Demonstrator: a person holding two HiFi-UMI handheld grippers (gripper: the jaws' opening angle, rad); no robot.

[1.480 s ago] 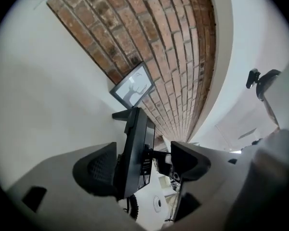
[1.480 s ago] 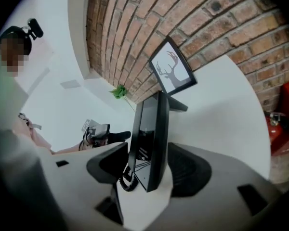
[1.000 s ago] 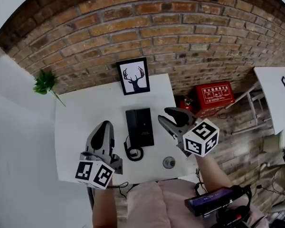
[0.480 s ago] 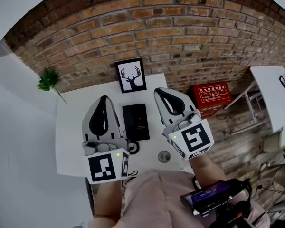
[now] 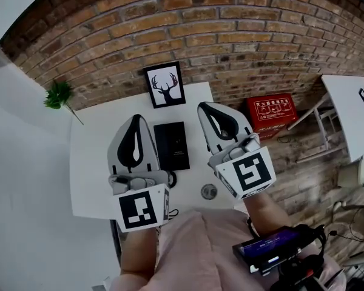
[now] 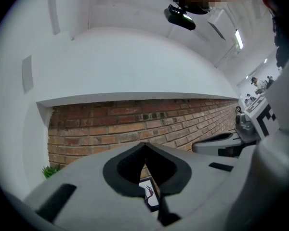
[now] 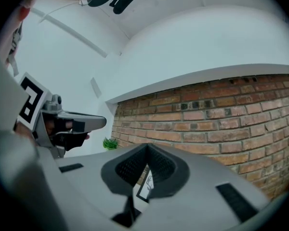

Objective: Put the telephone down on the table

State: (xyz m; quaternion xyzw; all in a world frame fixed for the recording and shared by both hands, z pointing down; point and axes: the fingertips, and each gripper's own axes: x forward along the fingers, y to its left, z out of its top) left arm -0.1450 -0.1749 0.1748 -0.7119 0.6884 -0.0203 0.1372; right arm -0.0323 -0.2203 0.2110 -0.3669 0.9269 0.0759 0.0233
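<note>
The black telephone [image 5: 171,145] lies flat on the white table [image 5: 97,162], its coiled cord [image 5: 170,178] at its near end. Both grippers hang above the table on either side of it, pointing at the brick wall. My left gripper [image 5: 135,117] is shut and holds nothing; in the left gripper view its jaws [image 6: 144,145] meet at the tip. My right gripper [image 5: 208,107] is shut and empty too, with its jaws [image 7: 147,147] closed in the right gripper view. Neither gripper touches the telephone.
A framed deer picture [image 5: 165,85] leans against the brick wall behind the telephone. A small green plant [image 5: 59,94] stands at the table's far left corner. A small round object [image 5: 208,191] lies near the front edge. A red box [image 5: 272,113] sits on the floor, right.
Both grippers have risen from the table and rolled upright. The right jaws, open a second ago, have closed with nothing in them. The telephone has stayed on the table.
</note>
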